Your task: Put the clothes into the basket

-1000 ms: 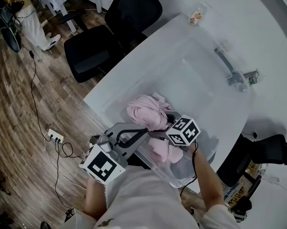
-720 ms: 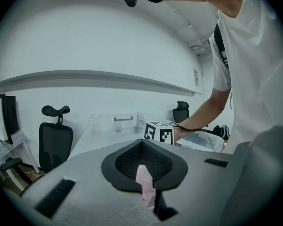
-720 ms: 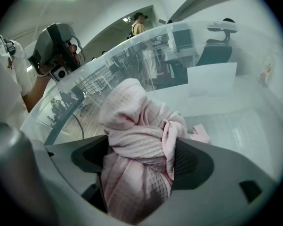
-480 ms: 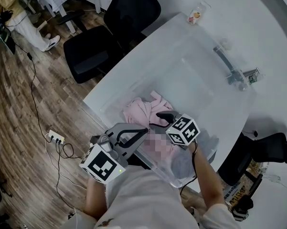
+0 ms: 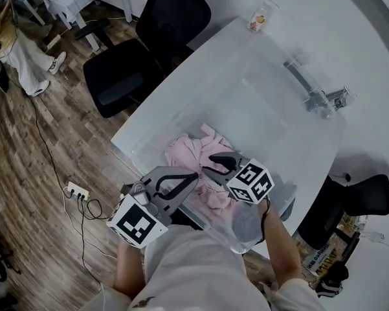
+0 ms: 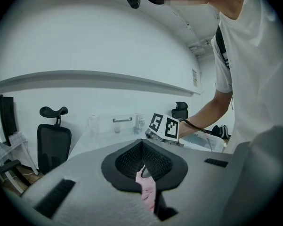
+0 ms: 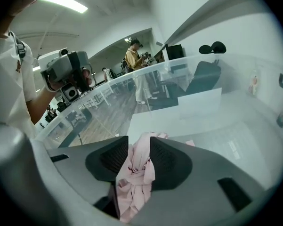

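A clear plastic basket [image 5: 272, 112] stands on the white table [image 5: 375, 57]. Pink clothes [image 5: 189, 151] lie bunched at its near left end, and a grey piece [image 5: 247, 220] lies in its near corner. My right gripper [image 5: 211, 162] reaches into the basket; its jaws have just been closing and now pinch a fold of the pink garment [image 7: 137, 166], so the right gripper [image 7: 139, 149] is shut on it. My left gripper [image 5: 195, 175] hovers at the basket's near wall. In the left gripper view, the left gripper [image 6: 142, 147] has its pads together with a strip of pink cloth [image 6: 149, 192] between them.
Two black office chairs [image 5: 171, 15] [image 5: 113, 76] stand beyond the table's left edge. A power strip [image 5: 74, 190] with cables lies on the wooden floor. A small clear pot [image 5: 259, 18] sits on the table's far side. A person [image 5: 16, 41] stands at the far left.
The right gripper's jaws have closed on the pink cloth and it has risen slightly. The pink pile has settled lower and spread out. The left gripper has kept still.
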